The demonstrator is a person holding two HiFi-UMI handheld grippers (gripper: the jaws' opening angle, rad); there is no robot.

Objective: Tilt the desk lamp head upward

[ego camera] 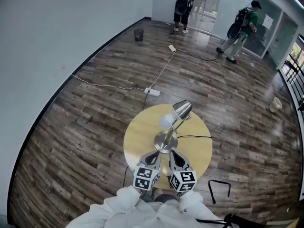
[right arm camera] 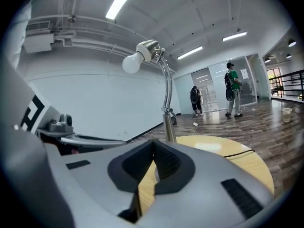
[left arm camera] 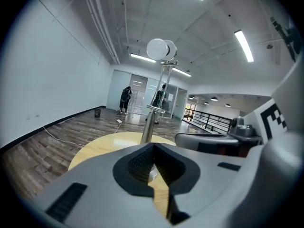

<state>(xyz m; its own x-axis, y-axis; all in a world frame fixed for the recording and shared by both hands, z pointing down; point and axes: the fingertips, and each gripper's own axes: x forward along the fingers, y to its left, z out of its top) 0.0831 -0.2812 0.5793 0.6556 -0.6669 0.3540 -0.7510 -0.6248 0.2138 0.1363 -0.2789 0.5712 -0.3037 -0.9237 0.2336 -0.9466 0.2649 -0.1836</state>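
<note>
A silver desk lamp stands on a round yellow table (ego camera: 140,132). Its base (ego camera: 165,142) is near the table's middle, and its shade (ego camera: 182,109) and white bulb (ego camera: 166,121) lean toward the upper left. My left gripper (ego camera: 157,152) and right gripper (ego camera: 172,153) lie side by side at the near edge of the base. Both are shut with nothing between the pads. In the left gripper view, the stem (left arm camera: 159,99) rises beyond the closed left gripper (left arm camera: 153,147). In the right gripper view, the bulb (right arm camera: 130,63) hangs high above the shut right gripper (right arm camera: 153,144).
The lamp's black cord (ego camera: 194,137) runs right across the table. A white power strip (ego camera: 152,92) and its cable lie on the wooden floor beyond. Two people (ego camera: 184,6) (ego camera: 242,25) stand far off by glass doors. A black bin (ego camera: 138,34) stands by the wall.
</note>
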